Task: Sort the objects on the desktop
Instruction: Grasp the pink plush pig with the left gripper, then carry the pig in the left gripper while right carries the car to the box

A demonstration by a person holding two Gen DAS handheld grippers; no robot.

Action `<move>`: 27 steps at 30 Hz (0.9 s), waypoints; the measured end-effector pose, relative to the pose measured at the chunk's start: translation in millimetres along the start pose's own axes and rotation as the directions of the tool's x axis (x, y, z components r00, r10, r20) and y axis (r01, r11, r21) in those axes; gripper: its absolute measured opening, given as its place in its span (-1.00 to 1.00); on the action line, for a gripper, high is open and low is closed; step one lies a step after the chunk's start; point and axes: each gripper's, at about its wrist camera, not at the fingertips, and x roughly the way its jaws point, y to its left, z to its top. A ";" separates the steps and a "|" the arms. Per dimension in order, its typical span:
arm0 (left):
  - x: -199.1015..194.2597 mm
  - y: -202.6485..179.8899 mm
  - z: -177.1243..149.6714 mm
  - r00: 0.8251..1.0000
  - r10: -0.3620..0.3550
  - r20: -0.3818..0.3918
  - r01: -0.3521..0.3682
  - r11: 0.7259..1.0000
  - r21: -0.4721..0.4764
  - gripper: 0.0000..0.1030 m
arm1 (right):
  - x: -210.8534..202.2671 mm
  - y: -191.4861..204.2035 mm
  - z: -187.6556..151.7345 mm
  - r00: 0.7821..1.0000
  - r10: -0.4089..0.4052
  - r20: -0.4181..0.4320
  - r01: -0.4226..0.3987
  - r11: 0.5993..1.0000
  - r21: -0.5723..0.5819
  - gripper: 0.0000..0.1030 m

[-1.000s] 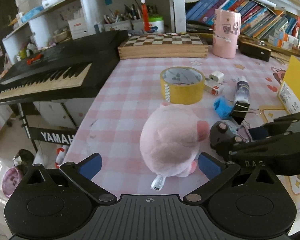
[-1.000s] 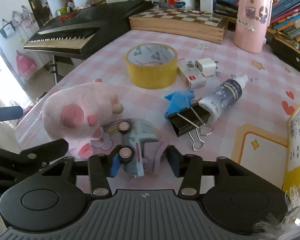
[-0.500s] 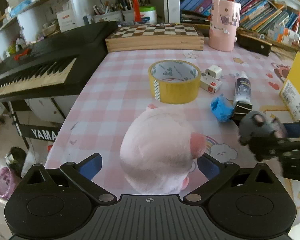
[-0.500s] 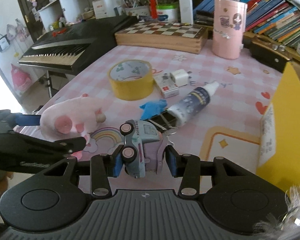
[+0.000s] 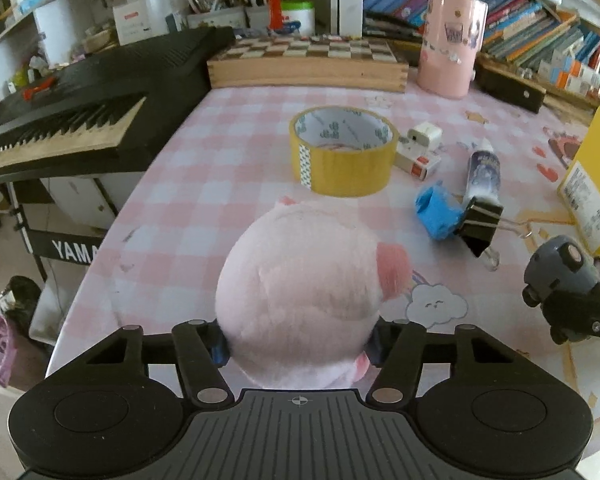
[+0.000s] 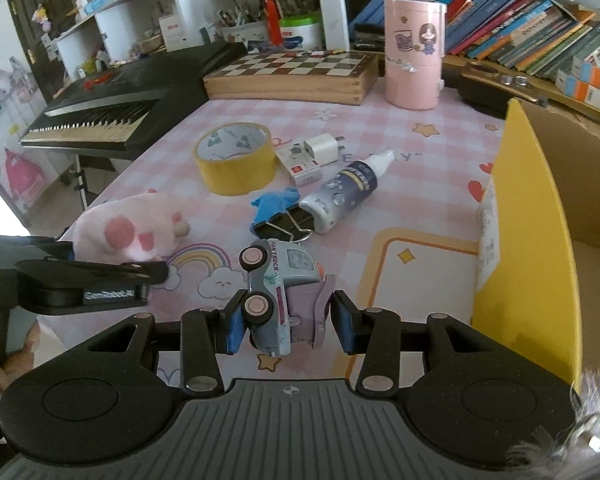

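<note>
Right now your left gripper [image 5: 298, 346] is clamped on the fuzzy, rounded pink plush pig [image 5: 304, 292], low centre of the left view. Your right gripper [image 6: 288, 328] pinches the hard grey-lilac toy truck [image 6: 280, 292], lifted above the pink checked tablecloth [image 5: 228, 176]. Only the right view shows the yellow-sided cardboard box [image 6: 540, 248] at right; the glossy yellow tape roll [image 5: 342, 150] sits mid-table.
</note>
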 end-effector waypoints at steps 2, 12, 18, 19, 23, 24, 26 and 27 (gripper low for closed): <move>-10.3 4.5 0.7 1.000 -0.024 0.015 0.025 0.999 -0.033 0.14 | -5.2 -0.4 -1.7 1.000 -0.010 0.008 0.010 1.000 0.011 -0.20; -76.2 7.7 -4.6 0.981 -0.091 0.169 0.092 0.996 0.001 0.14 | -34.4 8.1 -12.6 0.998 -0.041 0.041 0.039 0.999 0.037 -0.20; -101.8 4.6 -28.6 0.974 -0.120 0.192 0.113 0.993 0.046 0.14 | -54.1 28.2 -27.7 0.996 -0.055 0.066 0.056 0.998 -0.001 -0.20; -105.5 4.6 -32.9 0.973 -0.128 0.192 0.120 0.991 0.052 0.15 | -56.5 31.2 -30.6 0.996 -0.056 0.065 0.056 0.998 -0.001 -0.20; -118.9 7.7 -47.6 0.968 -0.156 0.195 0.144 0.987 0.076 0.15 | -66.2 40.5 -40.2 0.996 -0.058 0.066 0.058 0.998 0.011 -0.20; -122.7 9.1 -51.3 0.967 -0.163 0.196 0.150 0.986 0.080 0.15 | -69.2 43.1 -43.1 0.996 -0.059 0.066 0.058 0.998 0.015 -0.20; -129.1 10.8 -58.3 0.965 -0.177 0.195 0.162 0.983 0.092 0.15 | -75.6 48.1 -49.5 0.996 -0.062 0.065 0.061 0.998 0.022 -0.20; -132.0 10.8 -61.7 0.964 -0.184 0.192 0.167 0.981 0.101 0.15 | -79.1 50.6 -52.9 0.996 -0.066 0.066 0.065 0.998 0.026 -0.20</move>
